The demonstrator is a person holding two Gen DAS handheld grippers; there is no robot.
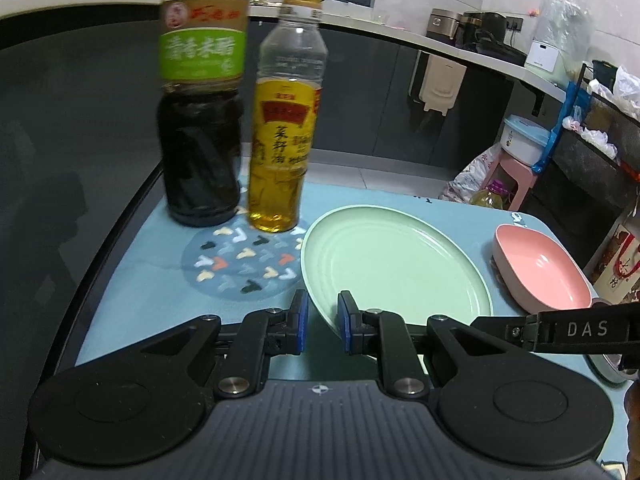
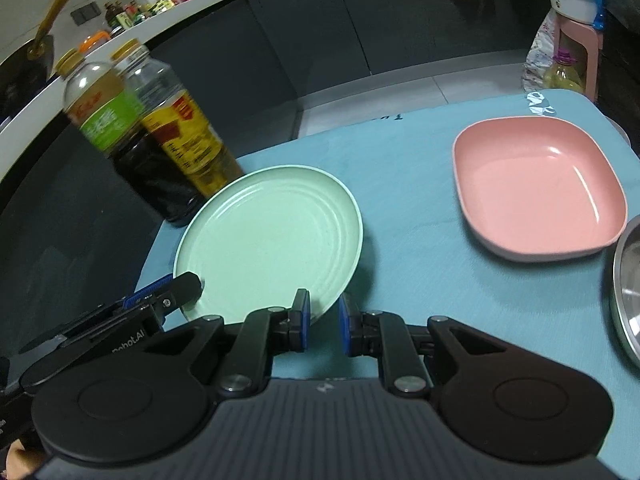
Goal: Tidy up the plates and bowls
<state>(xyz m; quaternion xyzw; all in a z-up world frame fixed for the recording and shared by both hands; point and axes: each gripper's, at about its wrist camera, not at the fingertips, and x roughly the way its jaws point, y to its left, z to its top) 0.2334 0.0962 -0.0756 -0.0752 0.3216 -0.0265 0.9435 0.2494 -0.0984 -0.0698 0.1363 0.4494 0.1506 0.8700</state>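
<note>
A round pale green plate [image 1: 394,264] lies on the blue table mat [image 1: 160,264]; it also shows in the right wrist view [image 2: 272,236]. A pink square bowl [image 1: 540,270] sits to its right, also seen in the right wrist view [image 2: 536,188]. My left gripper [image 1: 322,326] is open, its jaws straddling the plate's near rim. My right gripper [image 2: 324,326] is open at the plate's right near edge, holding nothing. The left gripper's fingers [image 2: 176,288] reach over the plate's left rim in the right wrist view.
A dark vinegar bottle [image 1: 202,120] and a yellow oil bottle [image 1: 284,132] stand behind the plate on a round patterned coaster [image 1: 240,264]. A steel bowl's rim [image 2: 624,292] shows at the right. The table edge curves at left; kitchen counters lie beyond.
</note>
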